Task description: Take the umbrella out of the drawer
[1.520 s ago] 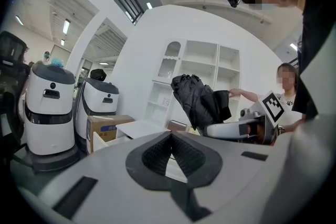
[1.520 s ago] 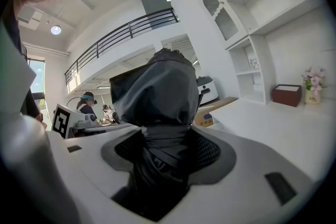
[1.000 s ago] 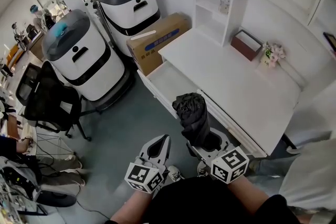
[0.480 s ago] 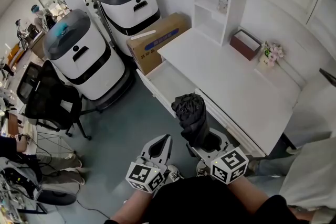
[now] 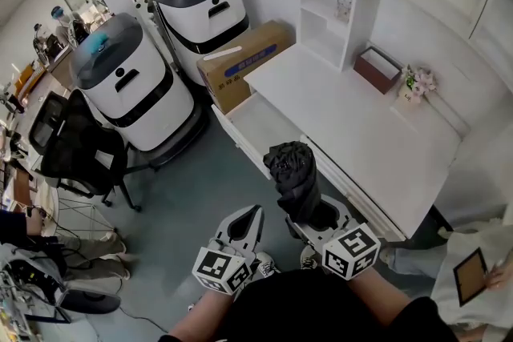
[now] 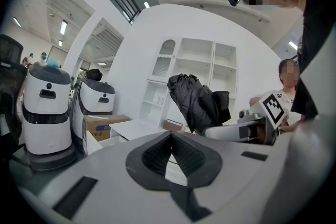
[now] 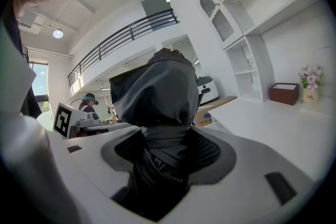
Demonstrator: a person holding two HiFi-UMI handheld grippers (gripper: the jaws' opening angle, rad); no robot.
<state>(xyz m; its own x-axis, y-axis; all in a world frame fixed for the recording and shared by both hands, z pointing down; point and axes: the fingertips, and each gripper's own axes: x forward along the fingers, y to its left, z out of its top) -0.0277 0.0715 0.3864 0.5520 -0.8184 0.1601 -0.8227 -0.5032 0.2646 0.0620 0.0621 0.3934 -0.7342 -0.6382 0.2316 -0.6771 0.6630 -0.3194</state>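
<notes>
Fabric folds of the black umbrella [image 5: 293, 180] bunch loosely above the right claw [image 5: 319, 219], which is clenched around its lower part and holds it upright. The umbrella is clear of the open drawer [image 5: 255, 124] and just off the edge of the white bench [image 5: 353, 124]. It looks light, with soft, slippery cloth over a stiff shaft, so a hold low on the firm core, as now, seems safest. The left claw [image 5: 252, 214] hangs beside it, jaws closed together on nothing.

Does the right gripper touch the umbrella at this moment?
Touching. The right gripper view shows the right gripper clamped on the black umbrella, both pads against it.
</notes>
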